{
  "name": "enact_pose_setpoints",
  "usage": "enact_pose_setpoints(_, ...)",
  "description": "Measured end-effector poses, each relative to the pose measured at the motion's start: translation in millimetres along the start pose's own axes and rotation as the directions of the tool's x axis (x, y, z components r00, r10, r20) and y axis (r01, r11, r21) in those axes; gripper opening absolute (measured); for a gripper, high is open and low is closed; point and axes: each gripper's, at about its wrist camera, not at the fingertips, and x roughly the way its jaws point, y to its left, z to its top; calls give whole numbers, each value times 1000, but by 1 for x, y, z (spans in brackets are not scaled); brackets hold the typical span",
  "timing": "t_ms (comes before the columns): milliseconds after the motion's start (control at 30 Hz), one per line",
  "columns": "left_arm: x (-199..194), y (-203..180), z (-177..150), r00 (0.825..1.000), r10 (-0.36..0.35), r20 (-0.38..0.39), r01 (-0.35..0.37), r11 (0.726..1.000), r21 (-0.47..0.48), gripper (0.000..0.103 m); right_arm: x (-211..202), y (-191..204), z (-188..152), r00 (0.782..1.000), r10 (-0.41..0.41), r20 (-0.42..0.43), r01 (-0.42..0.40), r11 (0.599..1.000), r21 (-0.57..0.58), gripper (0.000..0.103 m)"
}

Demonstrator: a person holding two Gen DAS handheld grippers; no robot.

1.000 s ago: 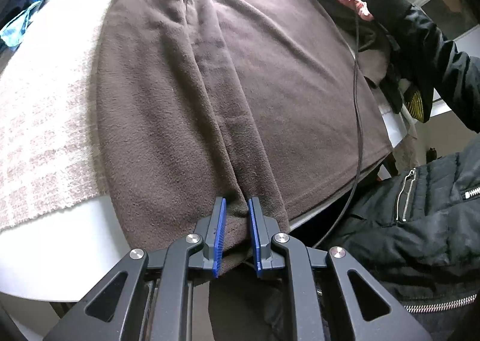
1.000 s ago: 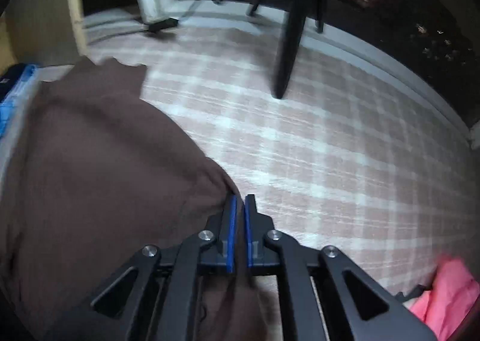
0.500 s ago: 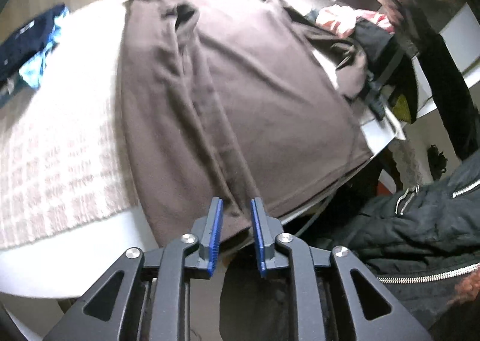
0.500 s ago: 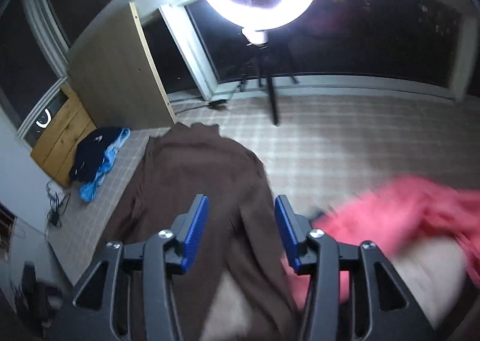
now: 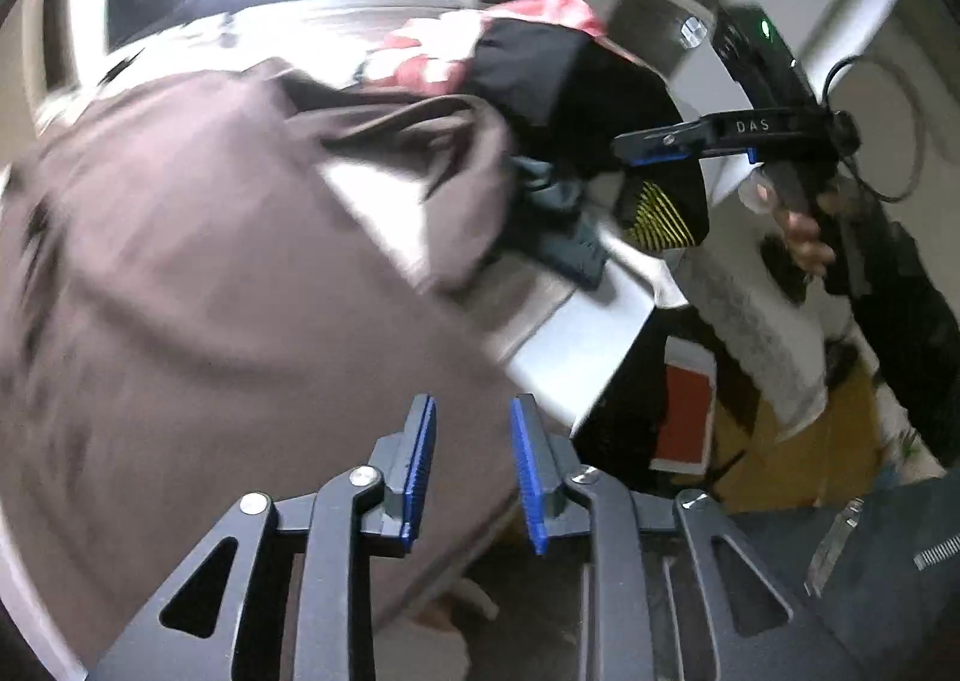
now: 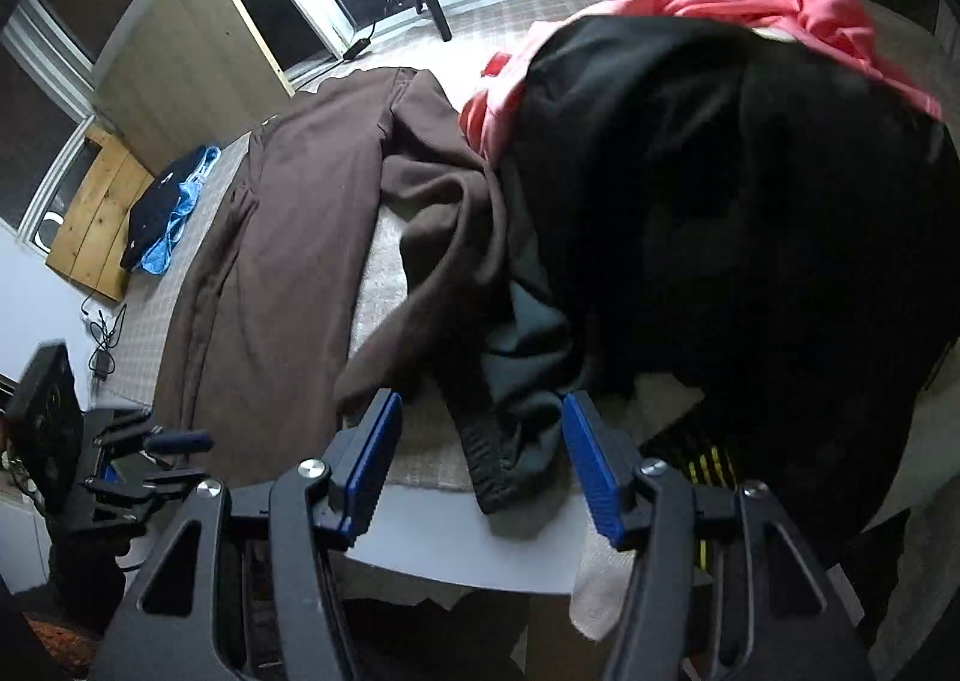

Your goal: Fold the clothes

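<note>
From the left wrist, the left gripper (image 5: 471,462) hangs released over the blurred brown fleece garment (image 5: 198,273) on the white table (image 5: 576,345).

From the right wrist, the right gripper (image 6: 480,459) gapes, empty, above a dark ribbed cuff (image 6: 492,459) beside a black garment (image 6: 720,201).

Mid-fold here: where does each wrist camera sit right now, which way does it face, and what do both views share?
Left wrist: behind the open left claw, facing across the brown garment toward the right claw and the hand holding it.
Right wrist: behind the open right claw, facing over the table edge; left claw at lower left.
Shared: brown garment, black garment, pink garment.
</note>
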Motion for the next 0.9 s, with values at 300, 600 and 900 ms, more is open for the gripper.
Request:
enact_pose_setpoints(300, 122, -30, 93, 973, 213, -92, -194, 964, 180, 43, -25, -27, 13, 995, 77, 56, -74, 996, -52, 55)
enact_pose_setpoints(600, 56, -27, 119, 924, -359, 134, 377, 912, -160, 11, -20, -20, 95, 987, 136, 83, -121, 979, -164, 55)
enact_pose_setpoints(900, 46, -35, 90, 876, -447, 183, 480, 846, -232, 16, 112, 58, 221, 991, 98, -91, -125, 922, -367, 58)
